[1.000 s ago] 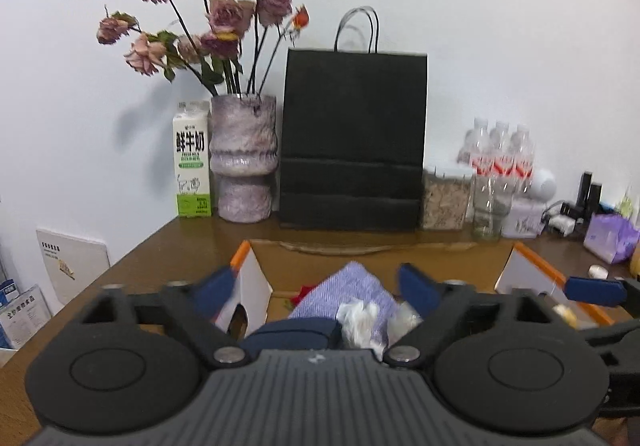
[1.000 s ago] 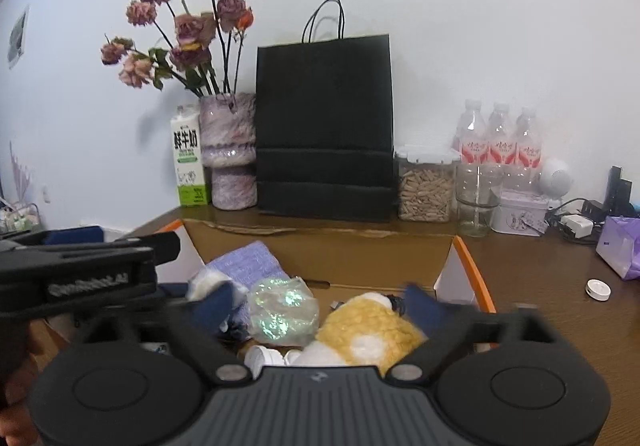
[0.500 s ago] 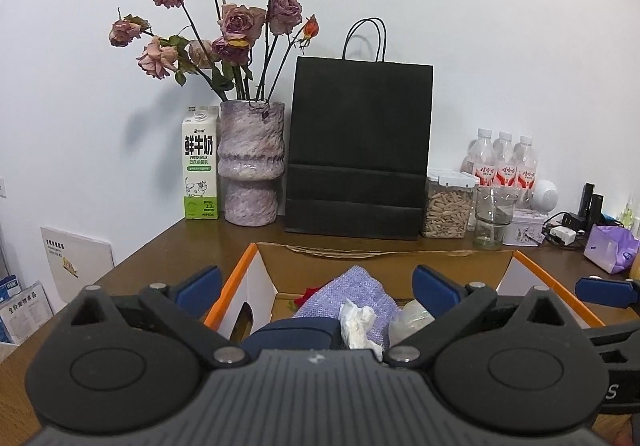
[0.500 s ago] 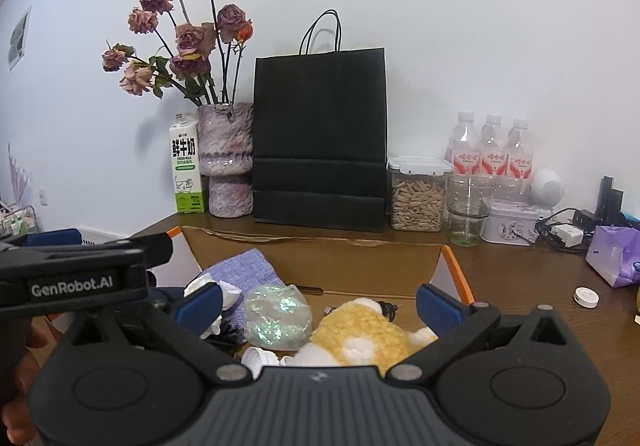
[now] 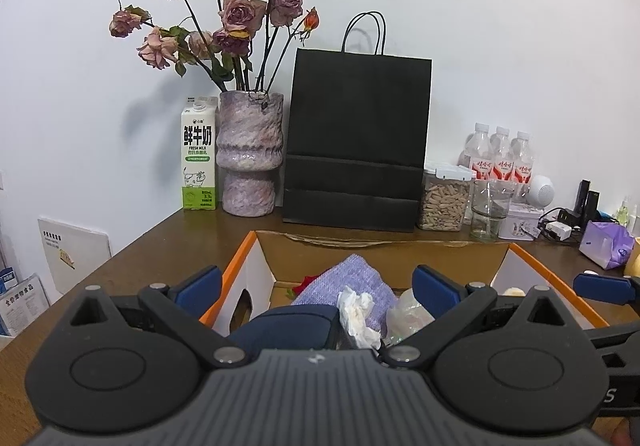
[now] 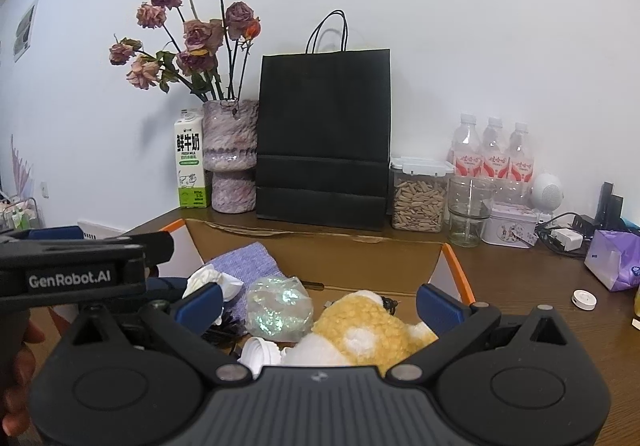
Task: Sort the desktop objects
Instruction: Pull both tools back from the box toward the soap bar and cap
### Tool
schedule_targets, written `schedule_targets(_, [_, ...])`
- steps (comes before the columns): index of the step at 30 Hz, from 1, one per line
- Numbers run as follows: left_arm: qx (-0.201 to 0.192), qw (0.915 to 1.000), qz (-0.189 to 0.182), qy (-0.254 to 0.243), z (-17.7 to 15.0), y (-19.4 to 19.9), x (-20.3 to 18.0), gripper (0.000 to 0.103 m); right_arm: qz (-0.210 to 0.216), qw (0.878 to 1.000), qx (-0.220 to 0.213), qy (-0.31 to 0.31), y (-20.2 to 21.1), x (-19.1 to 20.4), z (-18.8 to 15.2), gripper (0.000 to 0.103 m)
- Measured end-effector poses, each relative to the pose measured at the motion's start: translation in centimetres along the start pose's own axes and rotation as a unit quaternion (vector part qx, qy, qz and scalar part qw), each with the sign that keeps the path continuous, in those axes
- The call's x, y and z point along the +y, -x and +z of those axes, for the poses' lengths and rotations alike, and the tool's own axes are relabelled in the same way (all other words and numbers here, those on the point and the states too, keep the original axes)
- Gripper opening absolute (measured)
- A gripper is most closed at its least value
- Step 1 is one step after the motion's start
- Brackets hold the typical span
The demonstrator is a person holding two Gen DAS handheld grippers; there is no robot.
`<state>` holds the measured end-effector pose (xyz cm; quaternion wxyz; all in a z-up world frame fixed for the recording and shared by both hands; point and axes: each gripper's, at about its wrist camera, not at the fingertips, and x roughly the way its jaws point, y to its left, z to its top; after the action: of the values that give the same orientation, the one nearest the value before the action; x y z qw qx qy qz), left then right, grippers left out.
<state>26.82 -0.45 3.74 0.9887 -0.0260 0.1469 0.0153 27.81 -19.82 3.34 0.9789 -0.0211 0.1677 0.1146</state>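
Right wrist: right hand-held gripper (image 6: 318,298) spread over fuzzy yellow plush (image 6: 372,330), crinkled iridescent wrap (image 6: 278,310); left hand-held gripper (image 5: 316,284) spread.

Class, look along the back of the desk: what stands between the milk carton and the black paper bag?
The mottled purple vase of dried roses stands between the milk carton and the black paper bag; both wrist views show it.

Cardboard box (image 6: 312,246) on table (image 6: 520,286); behind it, left to right: milk carton (image 6: 190,162), vase (image 6: 230,156), paper bag (image 6: 324,134).
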Motion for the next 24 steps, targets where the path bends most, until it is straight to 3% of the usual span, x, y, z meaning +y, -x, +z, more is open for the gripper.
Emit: schedule_targets(24, [0.004,0.9999,-0.006,0.01,-1.6,2.8,1.6,0.103,-0.024,1.0,0.004,-0.01,3.7,-0.8,-2.3,0.103])
